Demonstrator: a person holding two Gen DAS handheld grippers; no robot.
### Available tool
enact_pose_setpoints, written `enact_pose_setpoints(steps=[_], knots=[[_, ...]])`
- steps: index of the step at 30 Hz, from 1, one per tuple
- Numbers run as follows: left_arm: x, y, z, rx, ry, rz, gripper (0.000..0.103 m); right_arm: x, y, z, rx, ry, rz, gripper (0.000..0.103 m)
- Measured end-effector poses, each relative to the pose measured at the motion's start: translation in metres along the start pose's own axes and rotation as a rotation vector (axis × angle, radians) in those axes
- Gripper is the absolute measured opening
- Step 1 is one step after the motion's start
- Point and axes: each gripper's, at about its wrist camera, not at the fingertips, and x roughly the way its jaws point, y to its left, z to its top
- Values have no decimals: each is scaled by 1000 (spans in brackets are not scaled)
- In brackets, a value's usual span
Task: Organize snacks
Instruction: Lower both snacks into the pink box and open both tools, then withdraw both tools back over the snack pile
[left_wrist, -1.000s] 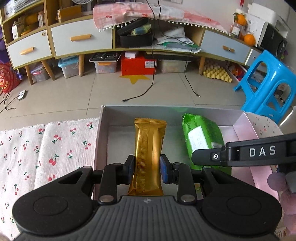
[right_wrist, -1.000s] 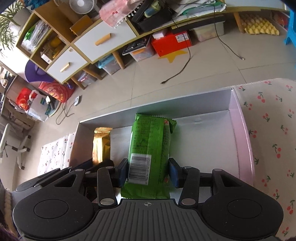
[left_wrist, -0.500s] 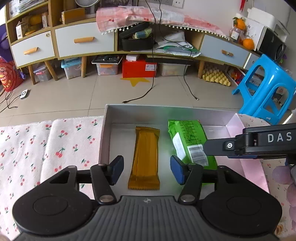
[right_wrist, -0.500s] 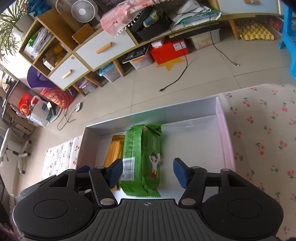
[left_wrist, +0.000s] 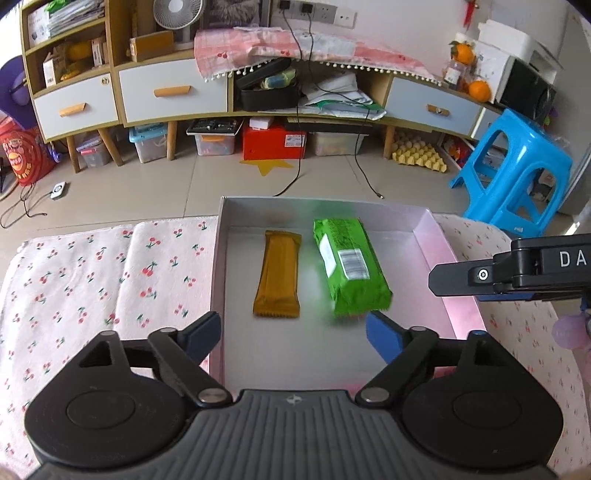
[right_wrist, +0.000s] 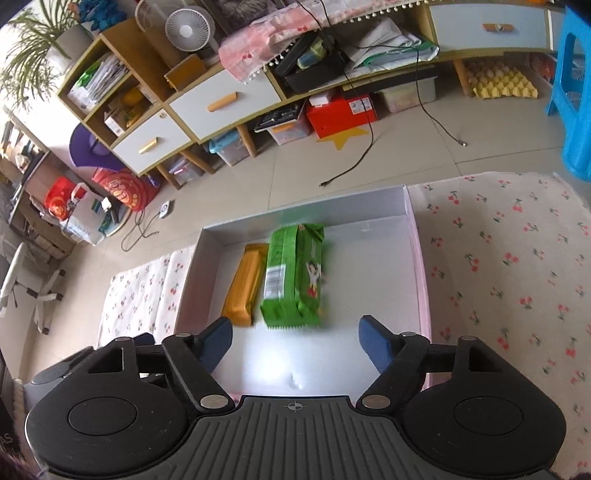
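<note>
Left wrist view: the left gripper (left_wrist: 293, 334) hangs over the near end of a shallow grey box (left_wrist: 439, 236) with its jaws spread wide and nothing between them. Inside the box a gold snack bar (left_wrist: 277, 274) lies flat, lengthwise, on the left part of the floor, and a green snack pack (left_wrist: 349, 266) lies just beside it to the right, angled slightly, barcode label up; a narrow strip of box floor shows between the two in this view. The box rests on a tabletop covered with a cherry-print cloth (left_wrist: 92, 273). The right gripper enters from the right edge as a black bar over the box's pink-tinted right wall. Right wrist view: the right gripper (right_wrist: 295, 339) is likewise wide apart and holds nothing, positioned above the near floor of the box (right_wrist: 413, 229). From here the green snack pack (right_wrist: 295, 277) and the gold snack bar (right_wrist: 245, 284) appear side by side, close to touching; whether they actually touch cannot be determined. The right half of the box floor is bare. Cherry-print cloth (right_wrist: 509, 266) extends to the right of the box.
</note>
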Motion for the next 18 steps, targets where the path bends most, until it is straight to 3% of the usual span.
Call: enact_pose_setpoints(steps=[7, 18], knots=[[-20, -10, -20, 30, 2, 12, 98, -21, 1, -28, -26, 14, -5, 83], [-44, -22, -57, 44, 24, 31, 101, -49, -4, -77, -105, 27, -30, 86]])
